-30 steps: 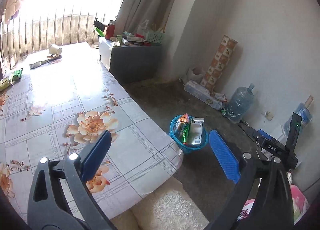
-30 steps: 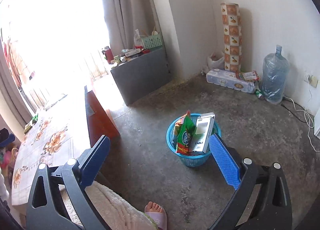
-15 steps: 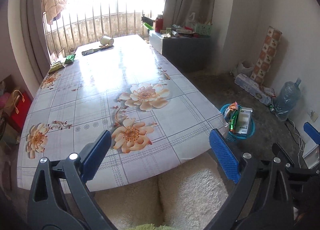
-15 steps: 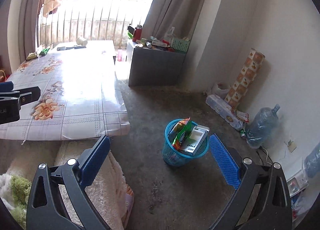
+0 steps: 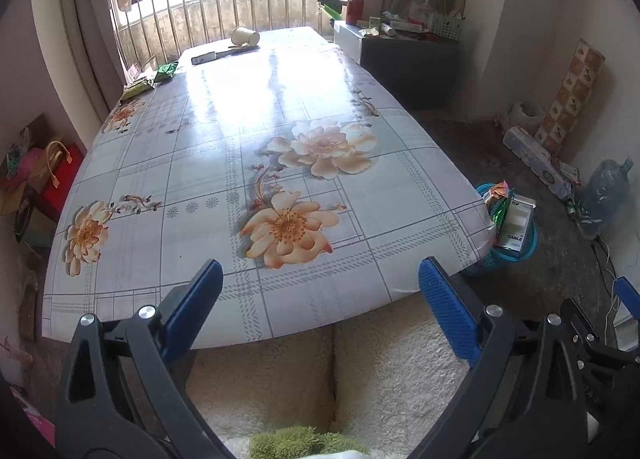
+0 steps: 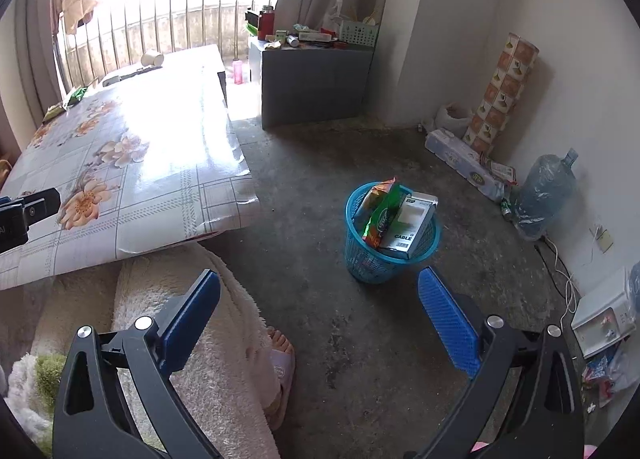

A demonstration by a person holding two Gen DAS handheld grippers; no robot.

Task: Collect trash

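A blue mesh waste basket (image 6: 362, 255) (image 5: 524, 249) stands on the concrete floor by the table's near right corner, stuffed with a green snack packet (image 6: 382, 219) and a white cable box (image 6: 412, 227). At the table's far end lie a tipped paper cup (image 5: 245, 36), a white wrapper (image 5: 204, 58) and green packets (image 5: 166, 70). My left gripper (image 5: 320, 291) hovers open over the table's near edge, holding nothing. My right gripper (image 6: 320, 299) is open above the floor, just short of the basket, holding nothing.
The flowered table (image 5: 224, 163) fills the left view. A person's fleece-clad legs (image 6: 208, 323) and a slippered foot (image 6: 280, 367) are below the grippers. A grey cabinet (image 6: 316, 83), a patterned roll (image 6: 504, 87), a water jug (image 6: 540, 195) and cables line the wall.
The left gripper has swung left from the basket to face down the length of the table. The right gripper has pulled back and turned left, bringing the table into its view.
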